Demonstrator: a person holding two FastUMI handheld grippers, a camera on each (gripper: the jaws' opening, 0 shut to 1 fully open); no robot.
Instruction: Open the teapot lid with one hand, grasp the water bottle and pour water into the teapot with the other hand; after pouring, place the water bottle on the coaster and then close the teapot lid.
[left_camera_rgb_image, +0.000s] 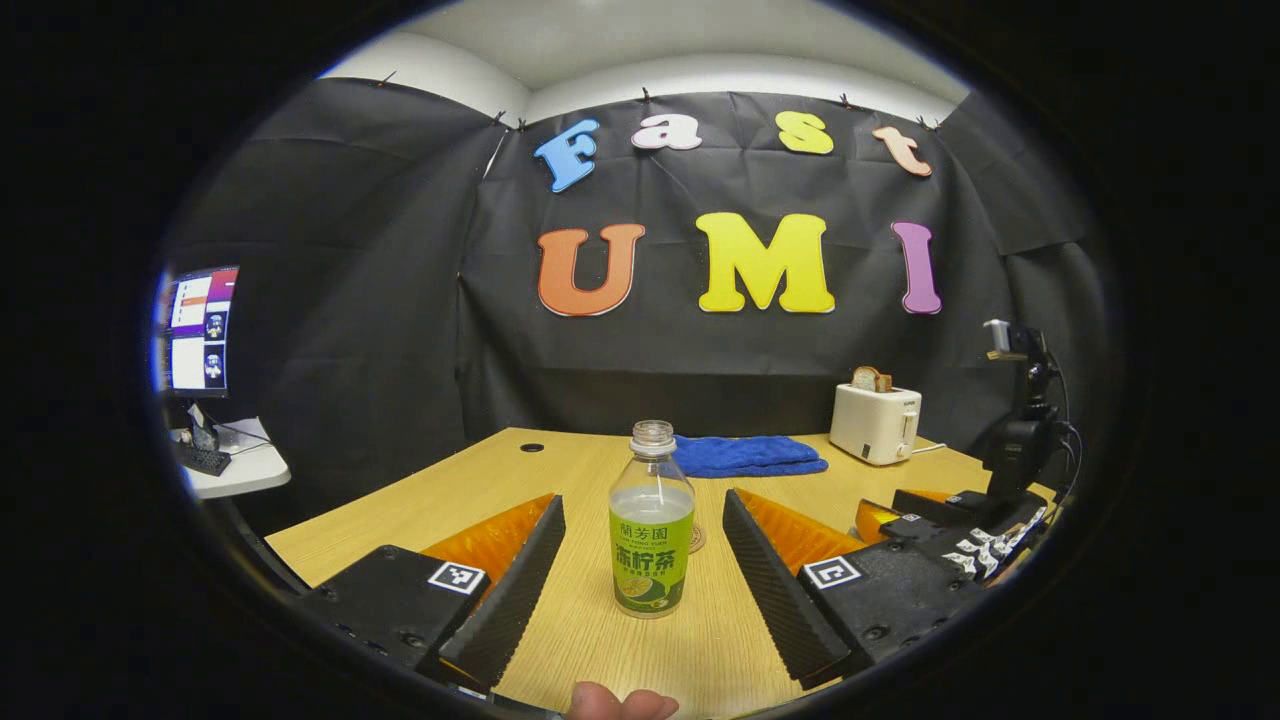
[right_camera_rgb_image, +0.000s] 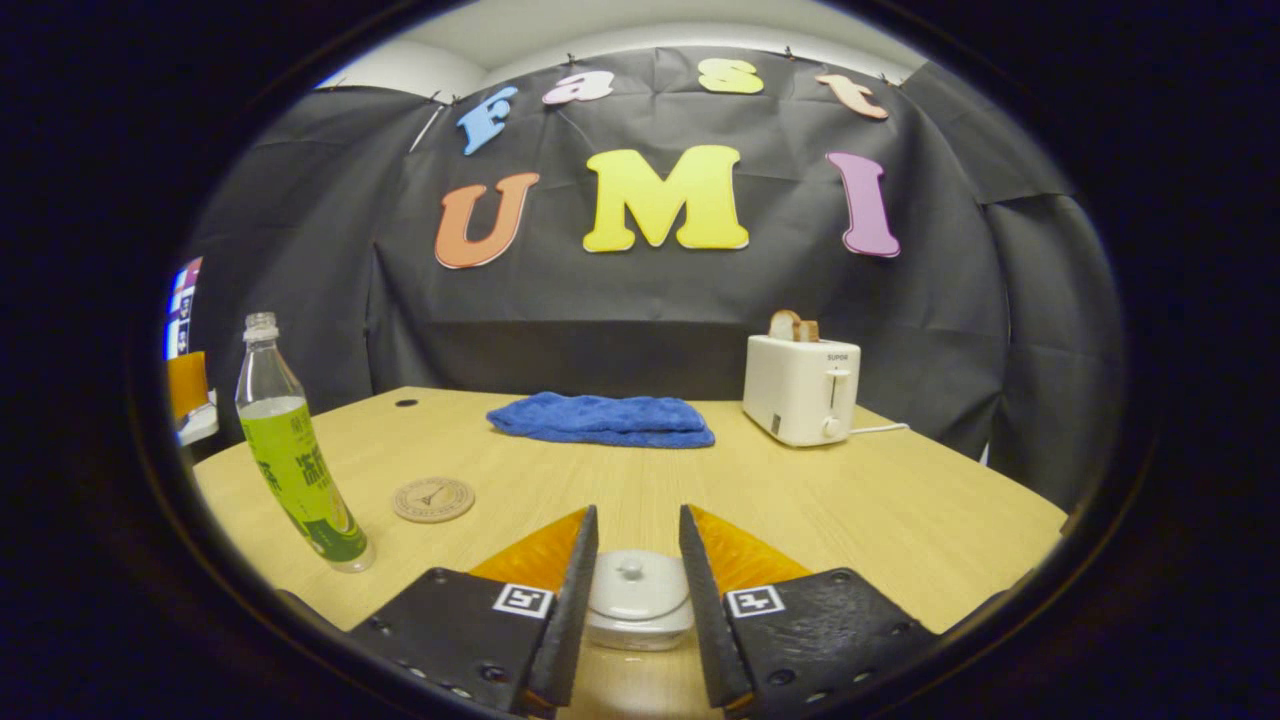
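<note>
Left gripper view looks straight at the water bottle (left_camera_rgb_image: 652, 520), which stands upright on the table (left_camera_rgb_image: 600, 640) with its cap off and its long axis vertical. It sits dead ahead at 12 o'clock, between the two fingers of the left gripper (left_camera_rgb_image: 645, 560), which are spread wide apart with clear table on either side of the bottle, touching nothing. A straight push forward would likely bring the bottle's labelled body between the fingers. The coaster (left_camera_rgb_image: 697, 538) peeks out just behind the bottle, at about 1 o'clock from it.

Right gripper view shows the teapot (right_camera_rgb_image: 638, 605) low at 6 o'clock, squat and white, its lid knob (right_camera_rgb_image: 630, 570) pointing up. The right gripper (right_camera_rgb_image: 638, 590) has its fingers parted, one on each side of the pot, apparently not yet pressing on it. So the right hand seems placed for the lid and the left for the bottle.

Each view adds something. In right gripper view the bottle stands off at 9 o'clock, well apart from the teapot, with the coaster lying flat between them nearer the bottle. In left gripper view the other gripper sits at 3 o'clock. A blue towel (right_camera_rgb_image: 603, 420) and a toaster (right_camera_rgb_image: 800, 390) stand at the far edge, away from the work
</note>
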